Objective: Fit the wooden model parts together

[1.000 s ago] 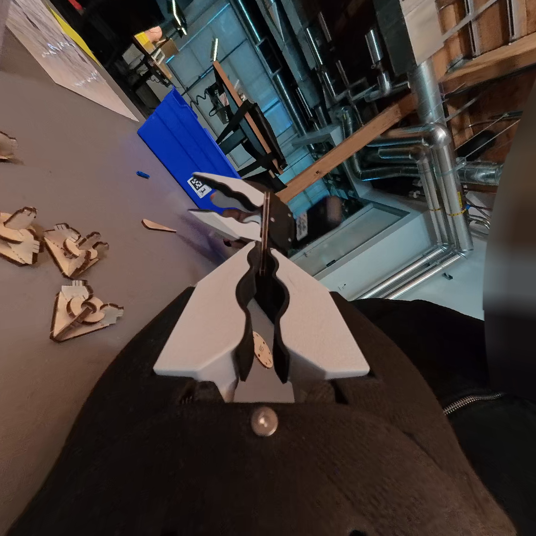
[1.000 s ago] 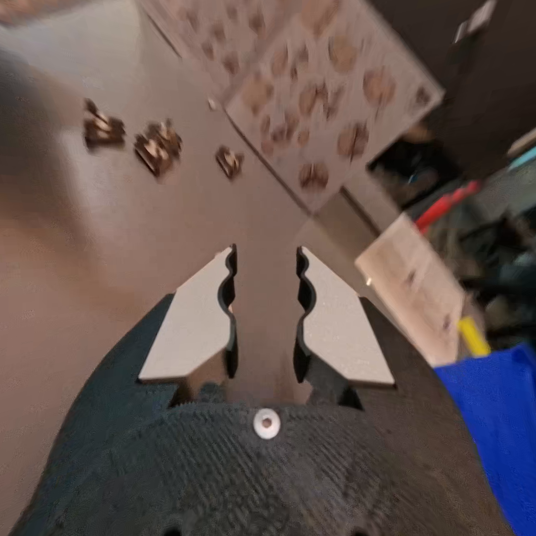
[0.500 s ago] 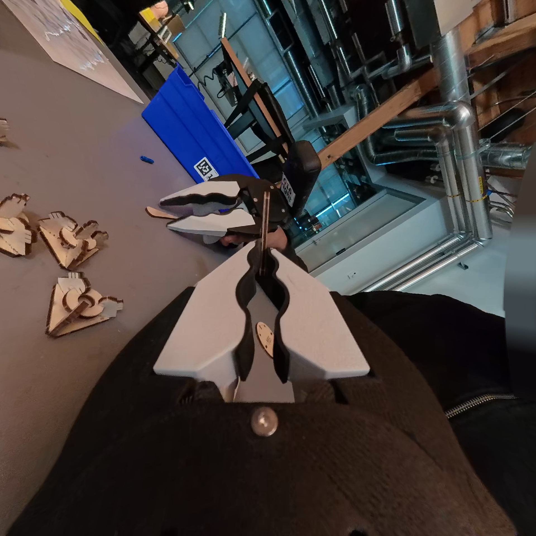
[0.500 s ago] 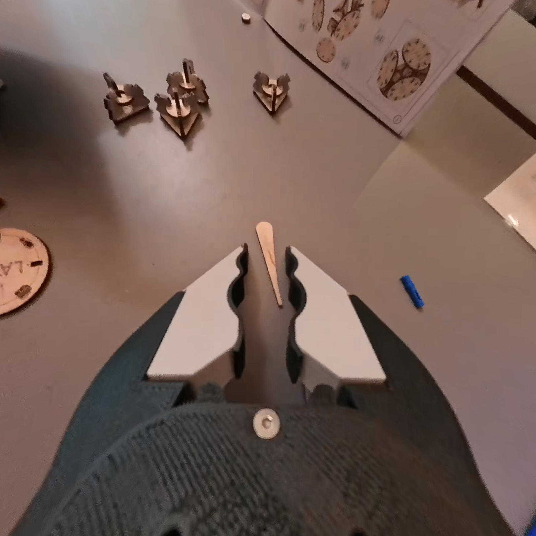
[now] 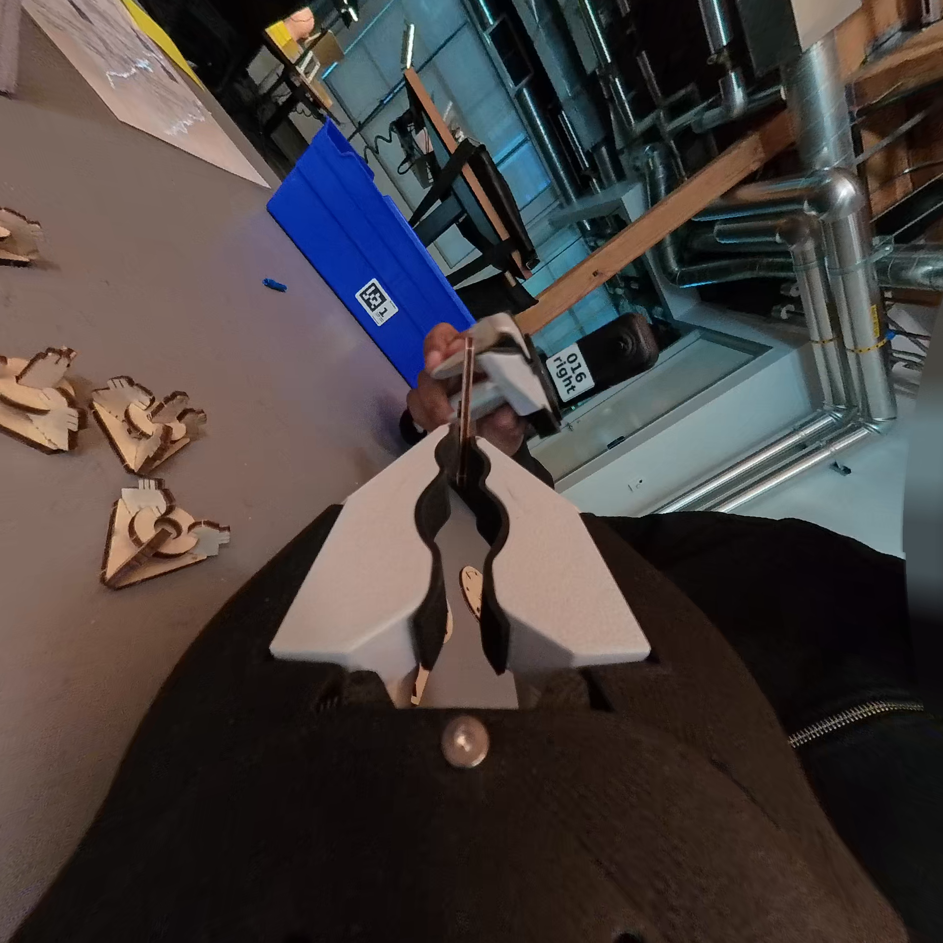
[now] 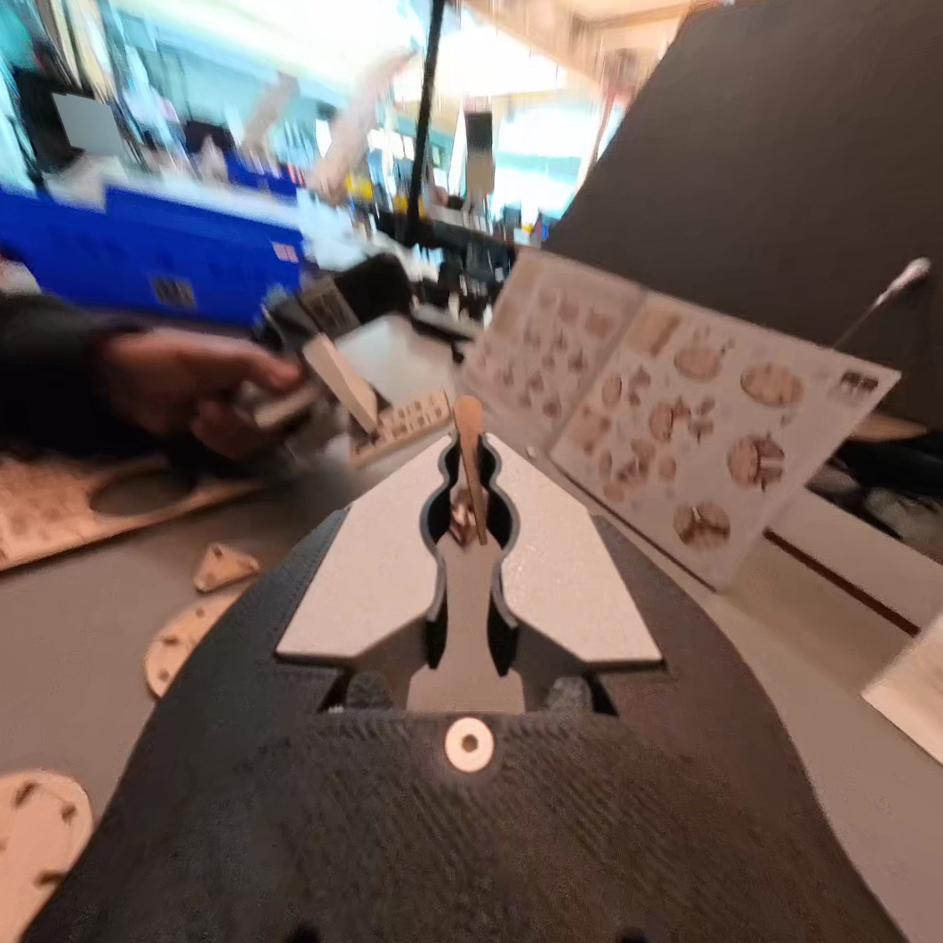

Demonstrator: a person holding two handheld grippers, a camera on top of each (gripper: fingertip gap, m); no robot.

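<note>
Left gripper [image 5: 462, 433] jaws pinch a thin flat wooden plate [image 5: 465, 398] edge-on; right gripper [image 6: 468, 439] jaws pinch a slim teardrop-shaped wooden sliver [image 6: 468, 433] above the grey table [image 5: 153, 316]; keep both grips square, steady.

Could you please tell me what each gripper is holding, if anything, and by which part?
The left gripper pinches a thin wooden plate edge-on at its near end. The right gripper clamps a slim wooden stick below its rounded tip.
</note>
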